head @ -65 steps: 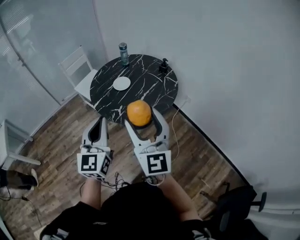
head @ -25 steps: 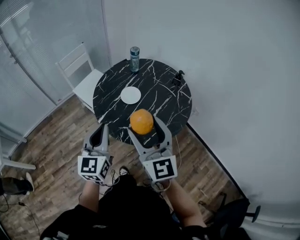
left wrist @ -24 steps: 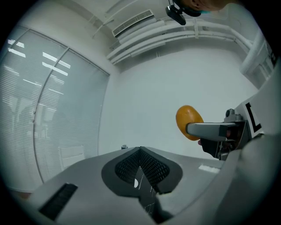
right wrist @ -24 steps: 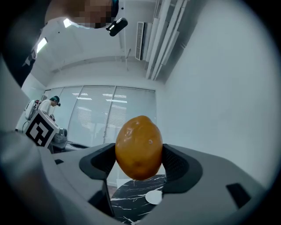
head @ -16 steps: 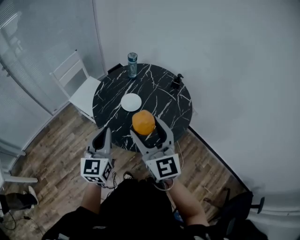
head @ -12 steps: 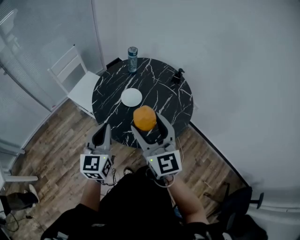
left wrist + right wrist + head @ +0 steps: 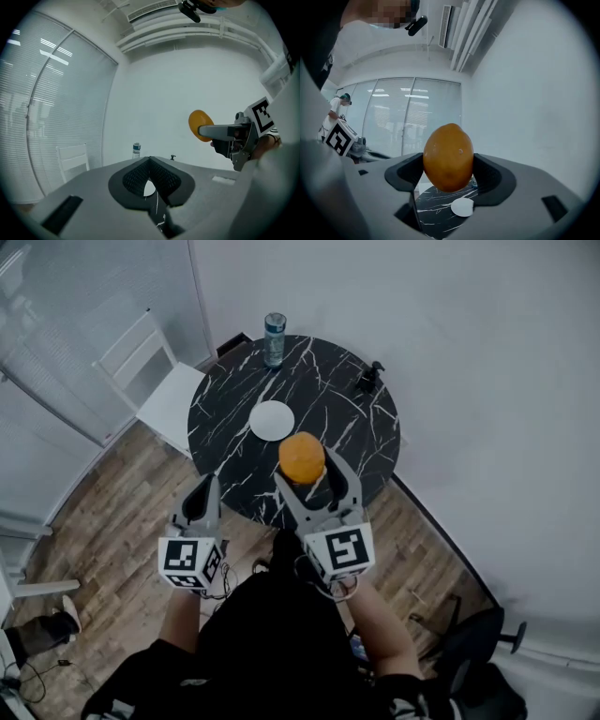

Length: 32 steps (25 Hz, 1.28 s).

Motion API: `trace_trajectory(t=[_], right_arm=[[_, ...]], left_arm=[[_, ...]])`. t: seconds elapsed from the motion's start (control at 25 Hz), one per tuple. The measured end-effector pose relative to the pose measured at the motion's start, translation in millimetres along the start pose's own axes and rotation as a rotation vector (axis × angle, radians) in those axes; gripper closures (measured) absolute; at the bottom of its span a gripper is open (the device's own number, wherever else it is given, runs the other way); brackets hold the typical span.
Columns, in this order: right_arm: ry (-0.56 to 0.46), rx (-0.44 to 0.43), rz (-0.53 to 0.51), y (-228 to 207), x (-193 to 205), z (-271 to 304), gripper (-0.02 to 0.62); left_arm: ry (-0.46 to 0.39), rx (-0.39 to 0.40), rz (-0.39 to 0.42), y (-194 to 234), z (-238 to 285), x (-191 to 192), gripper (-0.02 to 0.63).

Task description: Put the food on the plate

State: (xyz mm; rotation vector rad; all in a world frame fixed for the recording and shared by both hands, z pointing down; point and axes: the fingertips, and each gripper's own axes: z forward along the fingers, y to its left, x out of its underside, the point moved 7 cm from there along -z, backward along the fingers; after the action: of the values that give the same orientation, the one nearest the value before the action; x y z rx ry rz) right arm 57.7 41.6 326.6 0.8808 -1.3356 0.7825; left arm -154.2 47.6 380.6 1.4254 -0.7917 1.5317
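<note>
Two grippers sit low in the head view, below the round black marble counter (image 7: 323, 395) in the upper middle, which has a white chair (image 7: 155, 395) at its left. The right gripper (image 7: 307, 472) has its jaws clamped on the orange (image 7: 302, 457), one pad on each flank, and the fruit is held up against the counter's near part. The left gripper (image 7: 201, 501) hangs at lower left with its jaws together and nothing between them. In the right gripper view the orange (image 7: 448, 157) is slightly oval, its long axis upright across the squeeze. The white plate (image 7: 272, 420) lies empty on the counter, just up and left of the fruit, so the loaded right gripper is nearer and, I'd say, needs to go forward and down. A can (image 7: 275, 337) stands at the far rim, but its label is too small to read. The small dark thing (image 7: 367, 381) at upper right can't be made out. The marker cubes carry only patterns, no words.
</note>
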Motion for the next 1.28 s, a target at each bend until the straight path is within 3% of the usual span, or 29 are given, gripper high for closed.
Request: trace_trajectory(t=[0.4,0.92,1.28], right_arm=[[0.066,-0.061,0.002,-41,17,59,0.272],[0.210,-0.137,0.077,-110,82,126,0.272],[0.320,-0.234,0.091,-120,130,171,0.272]], left_arm=[[0.067,-0.020,-0.018,17,65,3,0.607],[0.228,-0.038,-0.043,19,155,36,0.607],[0.328,-0.083,-0.088,29,192,73,0.606]])
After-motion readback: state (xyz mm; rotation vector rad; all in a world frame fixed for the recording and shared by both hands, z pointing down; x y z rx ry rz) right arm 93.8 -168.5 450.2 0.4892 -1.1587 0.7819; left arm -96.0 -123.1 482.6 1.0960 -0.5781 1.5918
